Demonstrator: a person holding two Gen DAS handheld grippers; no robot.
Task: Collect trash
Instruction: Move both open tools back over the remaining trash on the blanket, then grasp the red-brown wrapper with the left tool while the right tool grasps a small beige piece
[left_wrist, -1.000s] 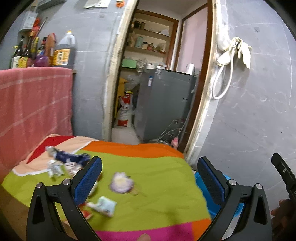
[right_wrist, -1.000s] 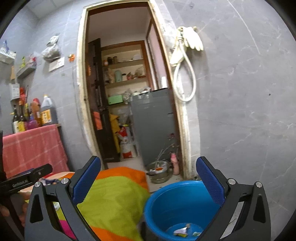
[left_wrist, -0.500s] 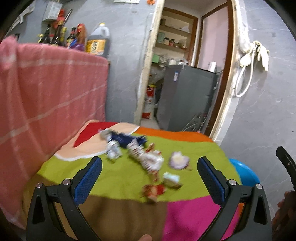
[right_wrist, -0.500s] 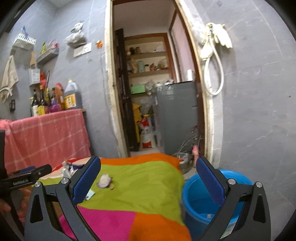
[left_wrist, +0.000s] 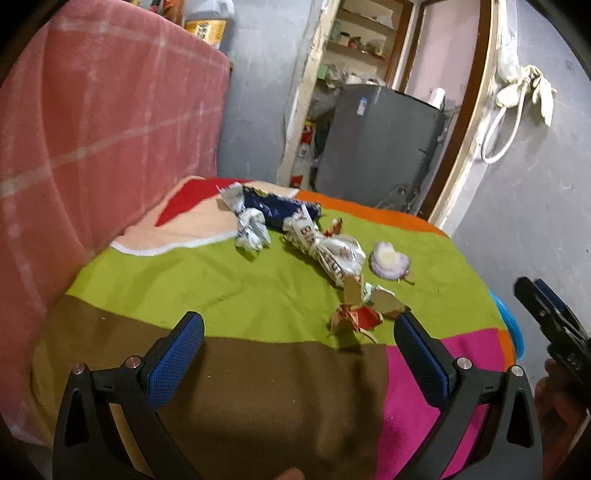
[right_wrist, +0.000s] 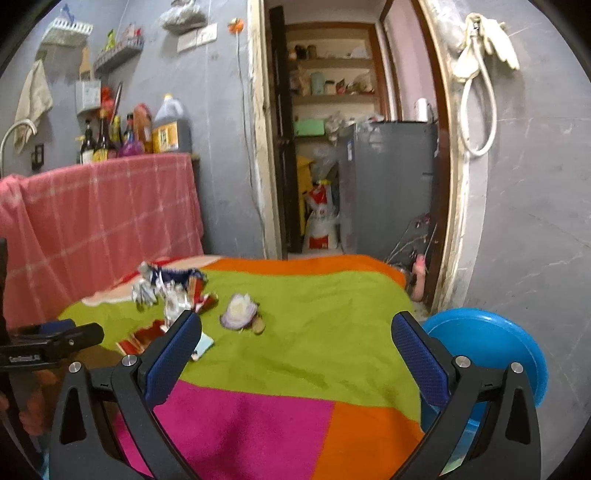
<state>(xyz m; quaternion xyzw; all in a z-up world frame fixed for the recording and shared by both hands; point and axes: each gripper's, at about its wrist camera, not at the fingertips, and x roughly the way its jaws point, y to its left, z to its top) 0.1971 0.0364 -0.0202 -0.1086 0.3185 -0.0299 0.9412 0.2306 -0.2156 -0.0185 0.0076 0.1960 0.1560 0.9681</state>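
Over the blanket (left_wrist: 236, 291) both grippers have swung back from the blue tub (right_wrist: 491, 343) to the trash, so I think another pick-up comes next. The blanket is big and bright, with a pink cloth (left_wrist: 103, 122) hanging behind it and a doorway (right_wrist: 354, 147) past its far edge. On the blanket lie crumpled wrappers (left_wrist: 325, 247), an onion slice (left_wrist: 389, 262) and a red scrap (left_wrist: 356, 317). The left gripper (left_wrist: 299, 354) hangs wide apart near the red scrap, holding nothing; the right gripper (right_wrist: 295, 354) too

Right tongs (right_wrist: 295, 350) spread wide, empty, over colourful blanket (right_wrist: 314, 314); wrappers (right_wrist: 166, 291), onion half (right_wrist: 239, 309) (left); blue bucket (right_wrist: 517, 354) right.
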